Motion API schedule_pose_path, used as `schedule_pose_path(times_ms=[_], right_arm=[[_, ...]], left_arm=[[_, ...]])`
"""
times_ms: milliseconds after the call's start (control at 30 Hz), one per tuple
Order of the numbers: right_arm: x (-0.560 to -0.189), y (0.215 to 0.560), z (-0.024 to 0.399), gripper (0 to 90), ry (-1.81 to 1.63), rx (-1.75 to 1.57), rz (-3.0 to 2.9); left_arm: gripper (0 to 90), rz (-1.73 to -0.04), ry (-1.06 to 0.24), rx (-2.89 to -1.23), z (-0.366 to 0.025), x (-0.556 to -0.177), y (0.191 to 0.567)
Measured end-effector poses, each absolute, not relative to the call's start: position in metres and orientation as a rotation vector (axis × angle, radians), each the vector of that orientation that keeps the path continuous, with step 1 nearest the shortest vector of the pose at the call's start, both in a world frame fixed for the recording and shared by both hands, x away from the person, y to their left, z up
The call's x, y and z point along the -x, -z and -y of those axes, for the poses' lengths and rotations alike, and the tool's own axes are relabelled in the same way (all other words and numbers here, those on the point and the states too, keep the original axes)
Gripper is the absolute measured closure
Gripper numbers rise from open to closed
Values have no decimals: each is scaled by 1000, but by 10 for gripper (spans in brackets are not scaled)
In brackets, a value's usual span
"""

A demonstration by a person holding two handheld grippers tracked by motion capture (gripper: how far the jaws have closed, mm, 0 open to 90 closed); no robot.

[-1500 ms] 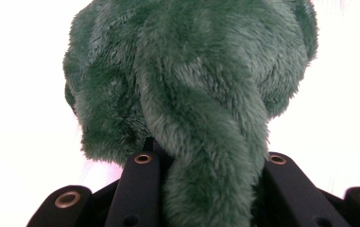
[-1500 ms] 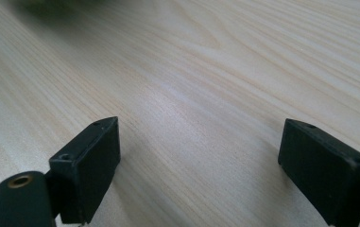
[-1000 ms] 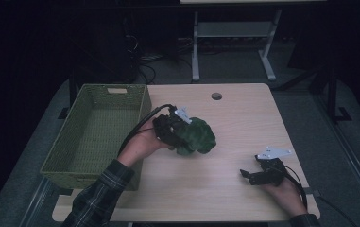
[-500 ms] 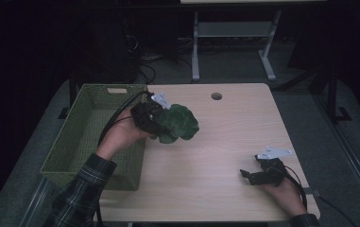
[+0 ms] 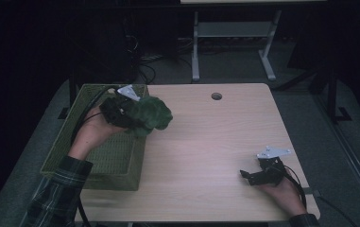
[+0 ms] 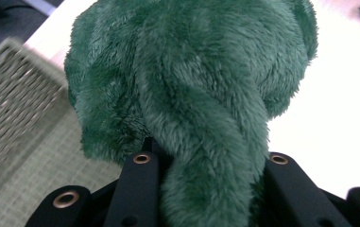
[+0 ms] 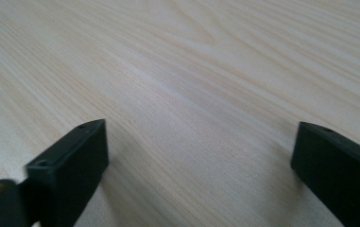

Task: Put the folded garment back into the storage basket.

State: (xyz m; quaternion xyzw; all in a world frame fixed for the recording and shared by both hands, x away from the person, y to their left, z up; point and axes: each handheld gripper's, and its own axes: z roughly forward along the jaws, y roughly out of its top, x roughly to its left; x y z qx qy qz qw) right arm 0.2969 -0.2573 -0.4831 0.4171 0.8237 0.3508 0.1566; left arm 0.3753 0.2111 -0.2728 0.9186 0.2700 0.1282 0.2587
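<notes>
The green plush toy hangs clamped in the left gripper, above the near rim of the green woven basket: a carry, with lowering inside and letting go judged next. The right gripper, its jaws just opened wide with nothing between them, rests on the pale wooden table; beyond lies dark floor.

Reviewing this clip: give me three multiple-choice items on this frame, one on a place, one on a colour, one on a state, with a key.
1. Where is the basket?
A. table's left edge
B. table's right edge
C. on the floor

2. What colour is the plush toy?
A. red
B. green
C. white

3. How stands the right gripper?
A. shut on the toy
B. shut on a cable
C. open, nothing between its jaws

Key: 1 A, it sits at the high view's left; 2 B, green fur shows between the left gripper jaws; 3 C, bare table shows between its jaws.
</notes>
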Motion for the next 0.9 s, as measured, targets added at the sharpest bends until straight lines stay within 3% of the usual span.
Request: schedule_pose_path(times_ms=[500,900], right_arm=[[-297,483,257,21,-1003,-1197,-2363],[-297,483,257,21,-1004,-1195,-2364]], left_arm=[[693,-976,-493,-2424,-290,-371,273],[693,-1160,-489,-2464,-321,-377,331]])
